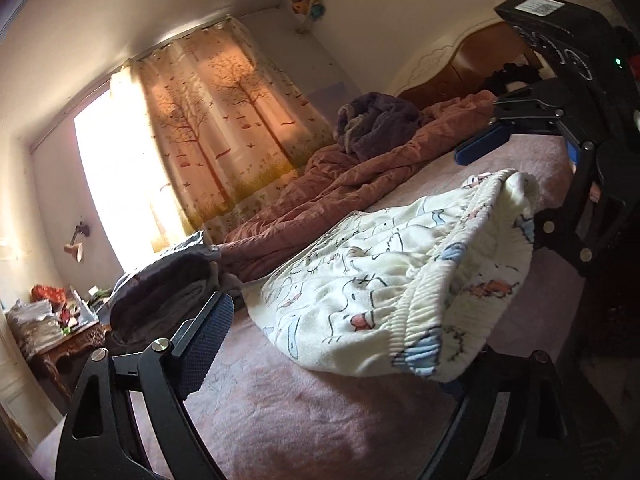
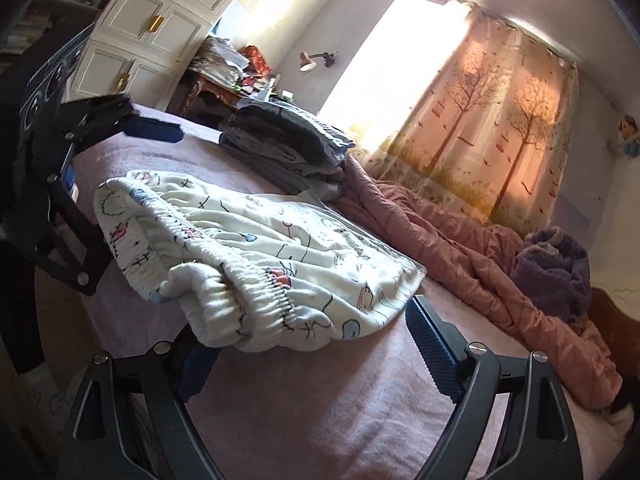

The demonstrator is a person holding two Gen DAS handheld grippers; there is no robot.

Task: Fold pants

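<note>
Lying on pink bedsheet [image 2: 340, 400], cream pants [image 2: 256, 248], grey clothes stack [image 2: 288, 148] nr.

We're low over the bed [image 1: 304, 412] on both wrist cameras, each looking out between its own jaws, facing each other across the same pants [image 1: 384, 292], curtain [image 2: 492, 128] behind.

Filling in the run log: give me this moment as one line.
task: fold pants | pants: on bed, waistband toward grippers | left gripper: open | right gripper: open | folded pile: behind
</note>
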